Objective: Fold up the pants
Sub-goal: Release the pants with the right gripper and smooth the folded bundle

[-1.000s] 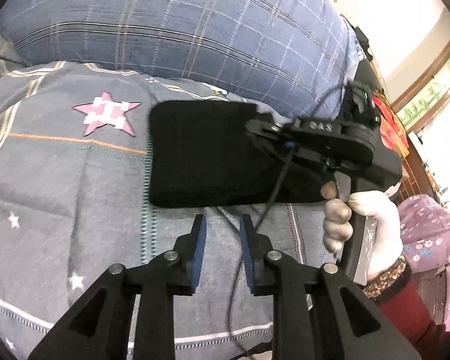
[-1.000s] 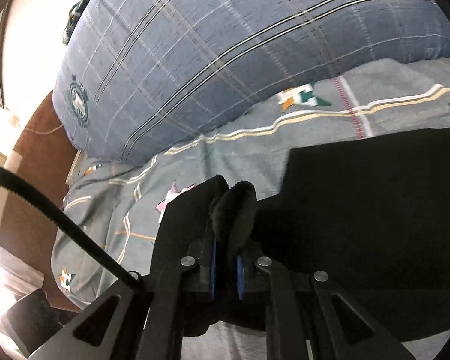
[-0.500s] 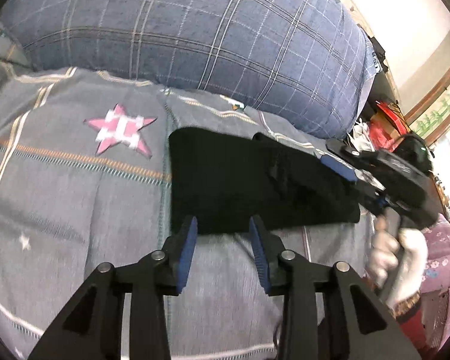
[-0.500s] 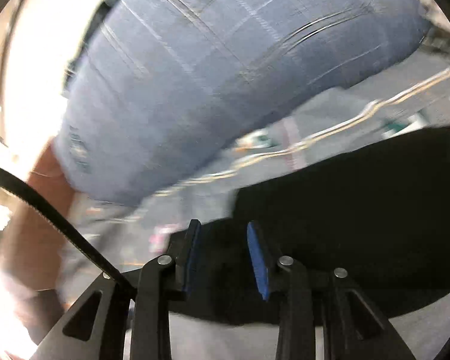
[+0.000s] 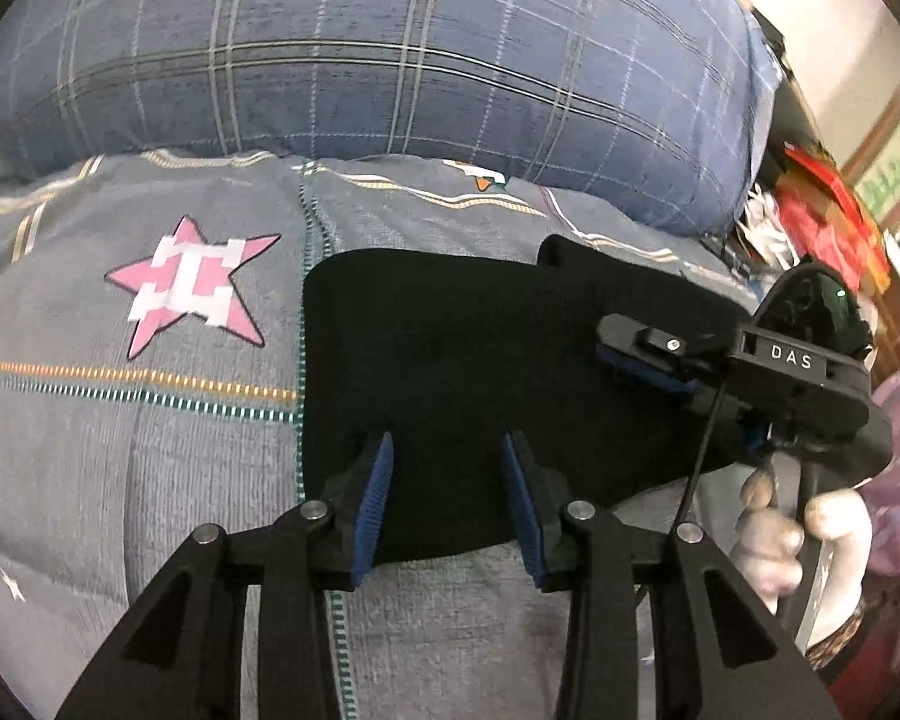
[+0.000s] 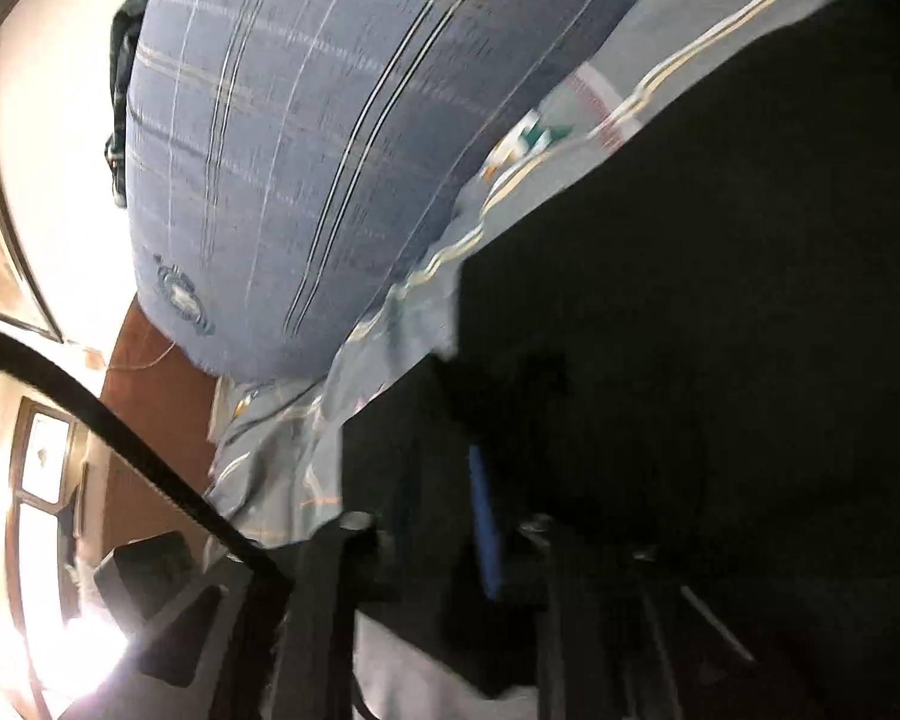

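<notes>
Now folded pants [image 5: 486, 360], left gripper [image 5: 447, 504] agape — empty

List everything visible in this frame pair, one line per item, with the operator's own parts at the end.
pants: 1, black, folded into a flat block on the bedspread, right of the pink star
bedspread: 1, grey with stripes and star prints, under the pants
pink star: 1, pink and white, printed on the bedspread left of the pants
plaid pillow: 1, blue with pale check lines, behind the pants
clutter: red and mixed items, far right edge, too blurred to name
left gripper: 1, black with blue pads, open over the near edge of the pants
right gripper: 1, black, at the right end of the pants; jaw state unclear
gloved hand: 1, white glove, holding the right gripper's handle
</notes>
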The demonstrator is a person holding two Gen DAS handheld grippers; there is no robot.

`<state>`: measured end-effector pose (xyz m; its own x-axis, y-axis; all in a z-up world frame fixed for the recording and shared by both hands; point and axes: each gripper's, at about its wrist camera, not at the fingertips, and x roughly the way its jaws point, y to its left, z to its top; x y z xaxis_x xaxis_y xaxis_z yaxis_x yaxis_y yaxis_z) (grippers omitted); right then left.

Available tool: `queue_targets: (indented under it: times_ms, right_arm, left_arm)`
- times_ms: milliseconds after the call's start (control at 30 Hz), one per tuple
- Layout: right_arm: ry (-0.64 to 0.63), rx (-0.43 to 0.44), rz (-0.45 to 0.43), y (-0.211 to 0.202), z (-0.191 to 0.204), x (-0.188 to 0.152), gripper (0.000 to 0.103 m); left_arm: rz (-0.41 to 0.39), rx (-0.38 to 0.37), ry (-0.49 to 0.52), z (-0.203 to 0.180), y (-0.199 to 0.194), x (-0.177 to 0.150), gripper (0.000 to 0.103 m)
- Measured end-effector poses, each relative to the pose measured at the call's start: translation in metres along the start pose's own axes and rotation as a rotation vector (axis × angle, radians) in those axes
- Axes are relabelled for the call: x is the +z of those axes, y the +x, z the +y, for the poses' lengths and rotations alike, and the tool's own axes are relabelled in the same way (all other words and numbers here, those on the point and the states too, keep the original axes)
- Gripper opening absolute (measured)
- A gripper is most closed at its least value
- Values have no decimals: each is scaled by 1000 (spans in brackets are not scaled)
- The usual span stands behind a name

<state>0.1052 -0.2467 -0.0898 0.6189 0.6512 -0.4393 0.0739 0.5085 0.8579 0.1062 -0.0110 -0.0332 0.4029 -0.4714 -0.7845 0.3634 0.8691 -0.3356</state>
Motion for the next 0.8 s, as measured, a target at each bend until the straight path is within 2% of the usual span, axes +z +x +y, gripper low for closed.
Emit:
queue_targets:
  times_ms: [33, 67, 167, 233, 267, 300, 367, 433, 600, 700, 800]
  right_arm:
    - [-18, -29, -35, -6, -3, 0, 9]
    - [-42, -60, -63, -10, -7, 2, 3]
    - [-62, -46, -68, -13, -12, 1, 0]
    - [-85, -65, -72, -19, -6, 0, 3]
    - [-84, -68, -78, -22, -5, 0, 8]
    - [-84, -71, -92, -29, -3, -1, 20]
    - [-97, -77, -127, -50, -2, -6, 34]
    - [-114, -90, -152, -72, -3, -12, 35]
    - [-143, -145, -232, -118, -16, -30, 39]
    - [-126, -164, -271, -127, -31, -42, 40]
    - [-48, -130, -277, -130, -51, -47, 40]
  left_arm:
    - [-1, 1, 6, 0, 2, 0, 36]
    - [-5, 3, 7, 0, 3, 1, 36]
    - [-9, 14, 12, 0, 4, 0, 37]
    - [-14, 33, 41, -4, 4, -2, 37]
    - [-13, 45, 57, -6, 3, -3, 37]
    - [-5, 63, 70, -9, 2, -3, 38]
    - [21, 103, 86, -15, -2, -2, 38]
    - [25, 135, 102, -24, -10, -2, 38]
    - [-12, 133, 111, -46, -25, -2, 45]
    - [16, 123, 94, -57, -15, 13, 45]
    - [30, 123, 106, -73, 4, 34, 45]
